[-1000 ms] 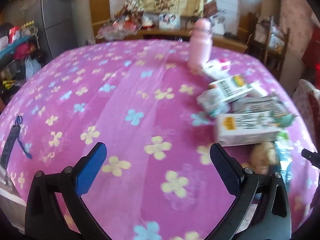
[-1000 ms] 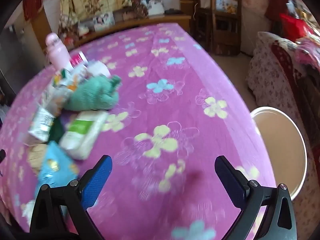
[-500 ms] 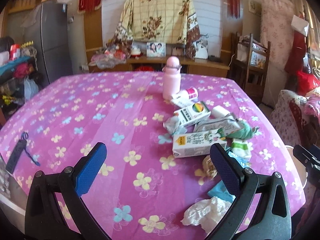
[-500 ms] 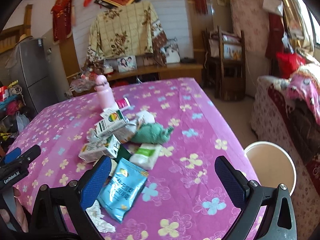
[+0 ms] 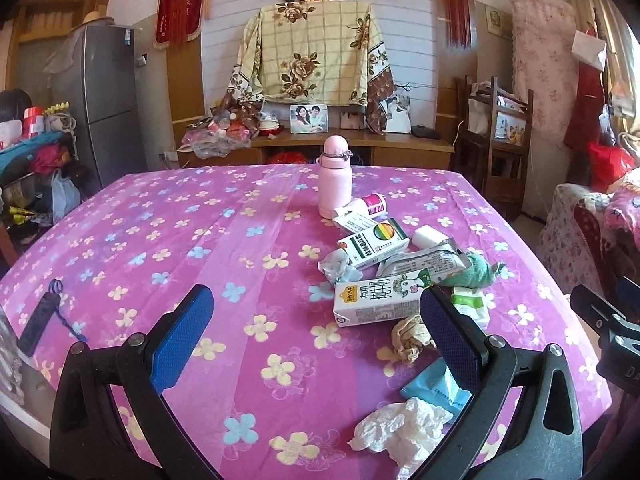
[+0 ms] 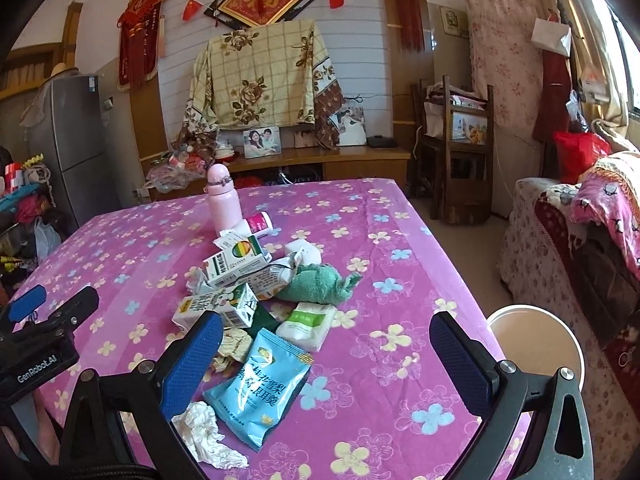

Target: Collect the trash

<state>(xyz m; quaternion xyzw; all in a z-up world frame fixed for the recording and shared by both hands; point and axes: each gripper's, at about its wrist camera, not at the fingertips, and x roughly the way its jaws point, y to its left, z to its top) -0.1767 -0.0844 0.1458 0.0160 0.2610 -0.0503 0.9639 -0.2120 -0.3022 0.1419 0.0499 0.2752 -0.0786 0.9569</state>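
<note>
A heap of trash lies on the pink flowered table (image 5: 200, 240): a milk carton (image 5: 376, 300), a medicine box (image 5: 372, 242), a silver wrapper (image 5: 428, 264), a blue snack packet (image 6: 260, 388), crumpled white tissue (image 5: 400, 428), a tissue pack (image 6: 308, 324) and a green cloth (image 6: 320, 286). My left gripper (image 5: 316, 340) hovers open above the table's near edge, left of the heap. My right gripper (image 6: 326, 360) is open over the blue packet. Neither holds anything. A round bin (image 6: 536, 344) stands on the floor to the right of the table.
A pink bottle (image 5: 335, 178) stands upright behind the heap, with a small pink-capped tub (image 5: 374, 204) lying beside it. A dark remote (image 5: 38, 322) lies at the table's left edge. A sofa (image 6: 580, 240) and wooden chair (image 6: 460, 160) stand to the right.
Both grippers have pulled back and risen from close over the tablecloth, so the whole table, the heap and the room now show. Both stay open.
</note>
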